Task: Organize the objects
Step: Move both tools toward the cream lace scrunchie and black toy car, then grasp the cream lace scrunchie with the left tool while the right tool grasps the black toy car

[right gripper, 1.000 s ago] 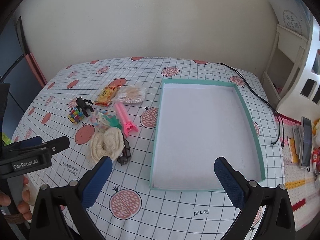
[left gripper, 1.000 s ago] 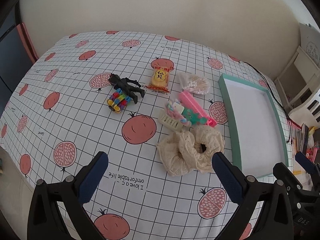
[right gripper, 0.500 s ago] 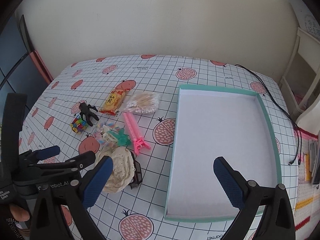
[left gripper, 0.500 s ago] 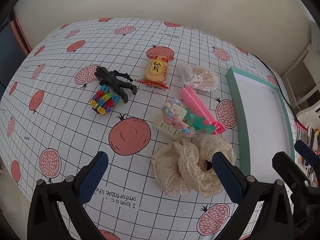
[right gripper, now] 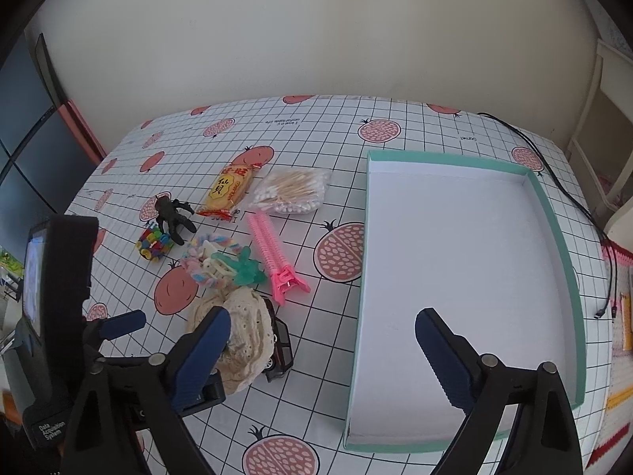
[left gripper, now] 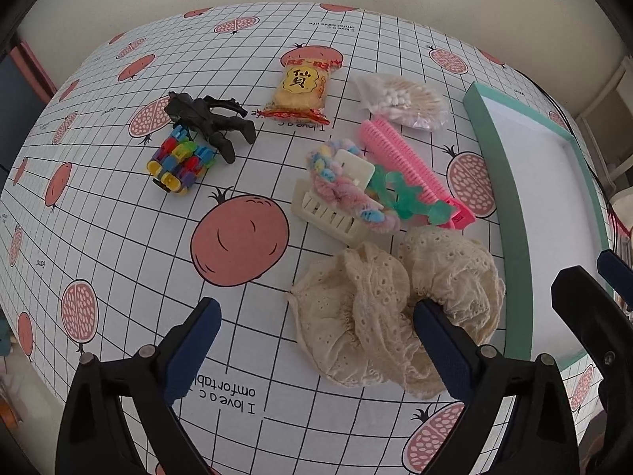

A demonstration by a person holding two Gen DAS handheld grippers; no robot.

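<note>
Closing on the scrunchie (left gripper: 395,308), we have brought our left gripper (left gripper: 316,340) lower and nearer than a second ago. Its fingers are spread wide, the right fingertip (left gripper: 431,316) at the scrunchie's near edge, nothing held. That suggests we mean to pick this item first. Our right gripper (right gripper: 322,340) also has its fingers spread and empty, and has drifted left, near the tray's (right gripper: 554,213) near left corner. The tray lies to the right, holding nothing. A snack (left gripper: 302,91), swabs (left gripper: 403,99), comb (left gripper: 411,166) and toys (left gripper: 190,138) wait farther off on the cloth (left gripper: 118,237).
</note>
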